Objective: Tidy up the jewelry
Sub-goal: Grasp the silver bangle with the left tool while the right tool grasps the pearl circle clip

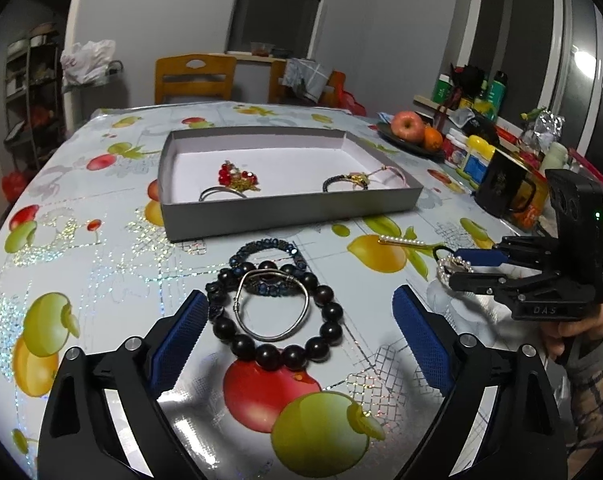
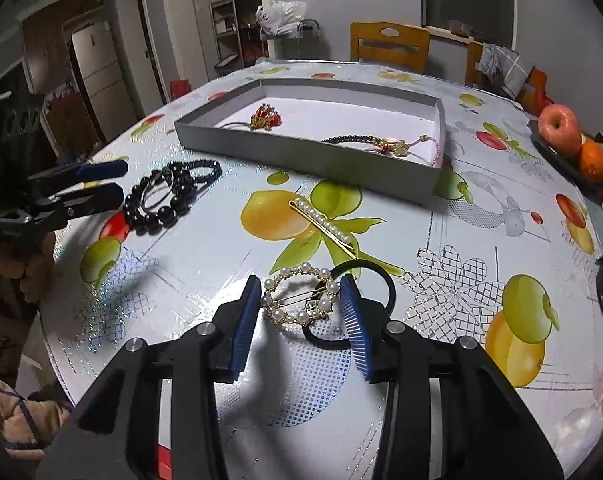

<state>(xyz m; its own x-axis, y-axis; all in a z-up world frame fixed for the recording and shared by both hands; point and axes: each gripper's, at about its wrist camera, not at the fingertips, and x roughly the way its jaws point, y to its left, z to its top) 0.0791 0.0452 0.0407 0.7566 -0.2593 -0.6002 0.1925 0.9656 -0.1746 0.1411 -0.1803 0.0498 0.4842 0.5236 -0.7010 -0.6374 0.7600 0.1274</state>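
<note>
A grey box [image 1: 285,212] [image 2: 301,148] on the table holds a red ornament [image 1: 237,176], a silver bangle [image 1: 221,193] and a dark bead bracelet with a gold charm [image 1: 349,182]. My left gripper [image 1: 299,312] is open around a pile: a dark wooden bead bracelet [image 1: 329,320], a silver bangle [image 1: 273,306] and a blue bead bracelet [image 1: 267,248]. My right gripper [image 2: 299,300] is open, its fingers either side of a round pearl hair clip [image 2: 301,300] that lies on a black hair tie [image 2: 377,284]. A pearl bar clip [image 2: 323,220] lies beyond.
A plate with an apple [image 2: 559,124] and an orange [image 2: 591,160] sits at the right. Jars, boxes and a dark mug [image 1: 501,188] crowd the table's right edge. Wooden chairs [image 1: 195,78] stand behind the table.
</note>
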